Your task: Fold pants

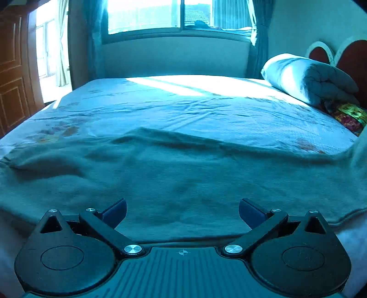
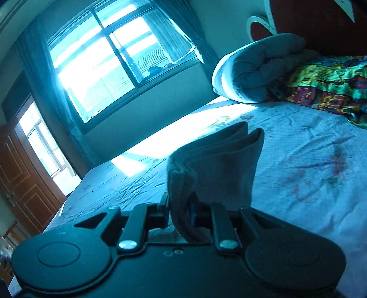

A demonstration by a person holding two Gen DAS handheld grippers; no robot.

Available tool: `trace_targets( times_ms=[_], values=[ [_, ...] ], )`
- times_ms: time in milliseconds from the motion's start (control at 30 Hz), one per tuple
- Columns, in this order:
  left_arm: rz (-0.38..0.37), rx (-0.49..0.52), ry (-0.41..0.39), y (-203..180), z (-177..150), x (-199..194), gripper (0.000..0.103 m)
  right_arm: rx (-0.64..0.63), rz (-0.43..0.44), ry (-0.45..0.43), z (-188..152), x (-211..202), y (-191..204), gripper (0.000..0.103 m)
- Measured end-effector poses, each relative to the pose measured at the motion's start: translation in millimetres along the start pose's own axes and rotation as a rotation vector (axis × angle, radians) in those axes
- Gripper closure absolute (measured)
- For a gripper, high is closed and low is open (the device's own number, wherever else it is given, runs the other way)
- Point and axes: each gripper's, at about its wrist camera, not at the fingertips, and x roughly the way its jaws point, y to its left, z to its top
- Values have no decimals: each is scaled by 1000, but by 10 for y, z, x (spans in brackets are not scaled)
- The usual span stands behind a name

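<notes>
The grey pants (image 1: pixel 174 174) lie spread across the near part of the bed (image 1: pixel 183 107), filling the lower half of the left wrist view. My left gripper (image 1: pixel 182 212) is open, its jaws wide apart just above the cloth near its front edge, holding nothing. My right gripper (image 2: pixel 180 212) is shut on a bunched, folded end of the pants (image 2: pixel 213 160), which stands up between the fingers above the bed sheet (image 2: pixel 309 183). In the left wrist view a lifted strip of cloth shows at the far right edge (image 1: pixel 360 155).
A rolled grey quilt (image 1: pixel 307 78) and a bright patterned cover (image 1: pixel 348 117) lie at the bed head on the right, before a red headboard (image 1: pixel 353 59). A window (image 1: pixel 179 16) is behind the bed. A wooden door (image 1: pixel 13 75) is at left.
</notes>
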Motion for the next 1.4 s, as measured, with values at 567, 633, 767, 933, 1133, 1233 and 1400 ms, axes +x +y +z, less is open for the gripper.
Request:
trace_targets(
  times_ms=[567,633,767,933,1133,1233,1400],
  values=[
    [172,-397,-4,2316,-513,-135,0,-192,181,276,-1411,920,1838,95],
    [147,-387,1,2237,-506,-76,0,-180,185,411,-1545,1131,1805,95],
    [123,-372,7,2171,-476,-14,0,-123,212,412,-1576,1105,1733,95],
    [127,-455,3,2357,-528,-58,0,-226,214,416,-1611,1088,1811,83],
    [40,-588,2,2773,-529,134,0,-217,212,375,-1545,899,1789,78],
    [-53,-660,8,3023,-503,311,0,-211,202,372,-1558,856,1717,77],
    [-176,-799,26,3412,-525,682,0,-178,191,354,-1537,873,1649,76]
  ],
)
